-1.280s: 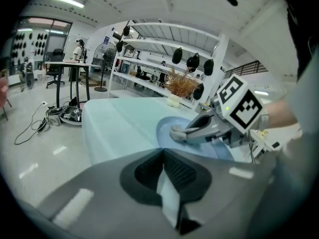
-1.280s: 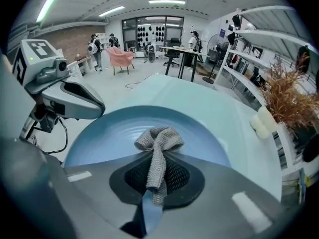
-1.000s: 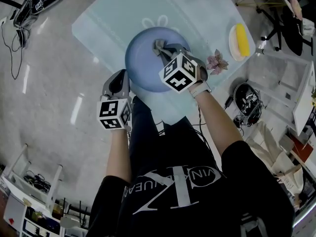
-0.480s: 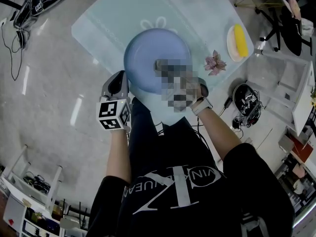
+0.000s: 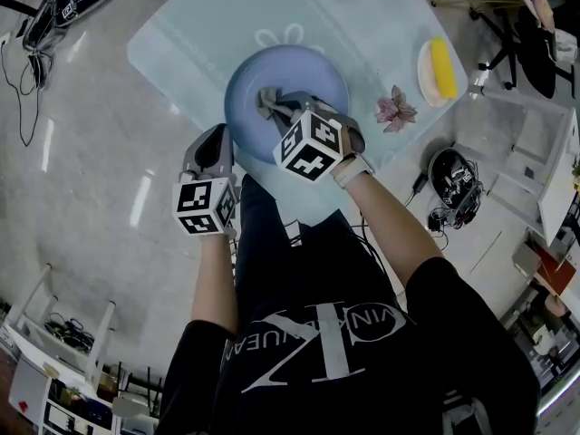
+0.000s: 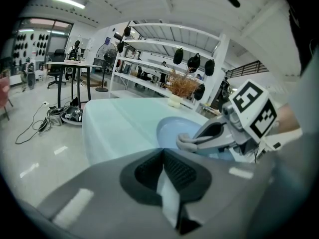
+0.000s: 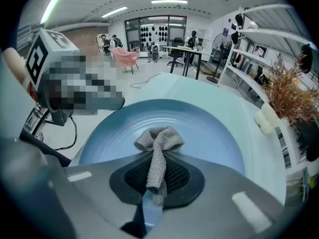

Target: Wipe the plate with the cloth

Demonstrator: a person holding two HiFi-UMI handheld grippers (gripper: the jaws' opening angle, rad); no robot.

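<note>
A round blue plate (image 5: pixel 313 75) lies on the pale teal table (image 5: pixel 199 34). My right gripper (image 5: pixel 277 109) points steeply down over the plate's middle, shut on a grey knitted cloth (image 5: pixel 268 101). In the right gripper view the cloth (image 7: pixel 158 142) runs up between the jaws and bunches on the plate (image 7: pixel 209 128) just past my right gripper (image 7: pixel 156 159). My left gripper (image 5: pixel 217 141) sits beside the plate's near left rim. In its own view my left gripper (image 6: pixel 162 151) has its jaws together with nothing seen between them, short of the plate (image 6: pixel 172 127).
A small white dish (image 5: pixel 426 80) with a yellow thing and a dried pinkish flower (image 5: pixel 396 112) lie right of the plate. A white vase (image 7: pixel 266 118) with dry twigs stands at the table's far side. Cables and headsets (image 5: pixel 453 188) lie on the floor around.
My right gripper has dragged the cloth across the plate, toward me and then to the left. The left gripper has stayed where it was.
</note>
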